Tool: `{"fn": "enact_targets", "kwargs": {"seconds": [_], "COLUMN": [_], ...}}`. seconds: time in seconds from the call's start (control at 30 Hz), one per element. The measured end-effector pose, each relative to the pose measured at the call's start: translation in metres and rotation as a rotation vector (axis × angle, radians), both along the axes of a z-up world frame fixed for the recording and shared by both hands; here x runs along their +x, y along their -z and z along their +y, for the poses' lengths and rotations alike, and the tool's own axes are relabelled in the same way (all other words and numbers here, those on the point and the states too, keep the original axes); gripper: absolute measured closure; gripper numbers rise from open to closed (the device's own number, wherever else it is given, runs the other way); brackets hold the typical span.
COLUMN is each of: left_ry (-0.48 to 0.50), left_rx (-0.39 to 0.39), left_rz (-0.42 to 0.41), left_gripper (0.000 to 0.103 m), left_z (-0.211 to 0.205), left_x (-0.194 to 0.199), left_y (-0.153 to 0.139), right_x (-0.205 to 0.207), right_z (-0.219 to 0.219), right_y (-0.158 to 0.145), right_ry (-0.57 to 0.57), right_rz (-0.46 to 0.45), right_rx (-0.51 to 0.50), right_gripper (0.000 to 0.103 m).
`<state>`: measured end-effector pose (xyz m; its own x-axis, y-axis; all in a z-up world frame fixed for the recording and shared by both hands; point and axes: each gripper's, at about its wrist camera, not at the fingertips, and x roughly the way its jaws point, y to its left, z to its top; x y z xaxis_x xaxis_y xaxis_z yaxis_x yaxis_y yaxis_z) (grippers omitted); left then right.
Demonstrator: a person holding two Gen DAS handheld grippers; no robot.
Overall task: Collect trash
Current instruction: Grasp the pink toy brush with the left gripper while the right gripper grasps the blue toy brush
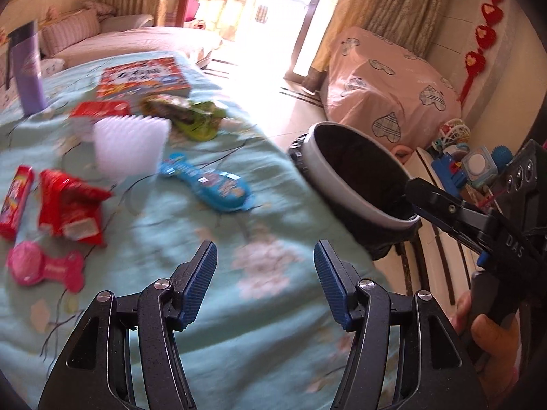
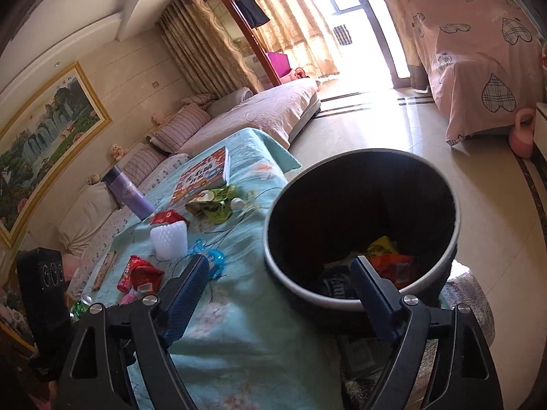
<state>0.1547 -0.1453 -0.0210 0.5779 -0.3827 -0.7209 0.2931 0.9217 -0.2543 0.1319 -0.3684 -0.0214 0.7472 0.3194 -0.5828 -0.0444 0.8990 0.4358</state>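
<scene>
My left gripper (image 1: 265, 256) stands open over the teal cloth of the table (image 1: 239, 341), with nothing between its blue pads. Litter lies ahead of it: a blue wrapper (image 1: 208, 184), a red wrapper (image 1: 68, 205), a pink wrapper (image 1: 44, 266), a white ribbed foam sleeve (image 1: 130, 147) and a green wrapper (image 1: 184, 116). The black bin (image 1: 342, 171) stands at the table's right edge. My right gripper (image 2: 278, 263) is open and empty at the bin's near rim (image 2: 444, 246). Yellow and red wrappers (image 2: 393, 263) lie inside the bin.
A picture book (image 2: 205, 174) and a purple bottle (image 2: 128, 194) stand at the table's far end. A sofa (image 2: 266, 112) lies beyond, and a pink covered piece of furniture (image 2: 478, 68) across the tiled floor. Toys (image 1: 478, 167) crowd a shelf on the right.
</scene>
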Motion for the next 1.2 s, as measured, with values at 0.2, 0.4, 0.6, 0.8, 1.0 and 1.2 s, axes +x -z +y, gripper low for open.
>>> {"fn": "enact_targets", "kwargs": {"seconds": [0.2, 0.4, 0.6, 0.8, 1.0, 1.2], "left_ry": [-0.076, -0.152, -0.206, -0.258, -0.29, -0.325], "left_rx": [-0.016, -0.025, -0.028, -0.037, -0.029, -0.071], "left_rz": [0.004, 0.017, 0.026, 0.037, 0.065, 0.137], "left_gripper": [0.043, 0.043, 0.043, 0.043, 0.041, 0.037], "left_z": [0.048, 0.089, 0.121, 0.147, 0.159, 0.17], "left_x": [-0.017, -0.029, -0.036, -0.041, -0.035, -0.015], "left_y": [0.004, 0.009, 0.015, 0.02, 0.026, 0.039], "right_x": [-0.004, -0.006, -0.005, -0.001, 0.01, 0.03], "right_z": [0.039, 0.076, 0.105, 0.125, 0.133, 0.139], "right_y": [0.01, 0.022, 0.027, 0.029, 0.032, 0.035], "right_ry": [-0.068, -0.133, -0.192, -0.228, -0.257, -0.29], "right_rz": [0.025, 0.056, 0.063, 0.065, 0.072, 0.075], "right_rx": [0.008, 0.001, -0.024, -0.057, -0.09, -0.153], "right_gripper": [0.017, 0.017, 0.017, 0.017, 0.017, 0.017]}}
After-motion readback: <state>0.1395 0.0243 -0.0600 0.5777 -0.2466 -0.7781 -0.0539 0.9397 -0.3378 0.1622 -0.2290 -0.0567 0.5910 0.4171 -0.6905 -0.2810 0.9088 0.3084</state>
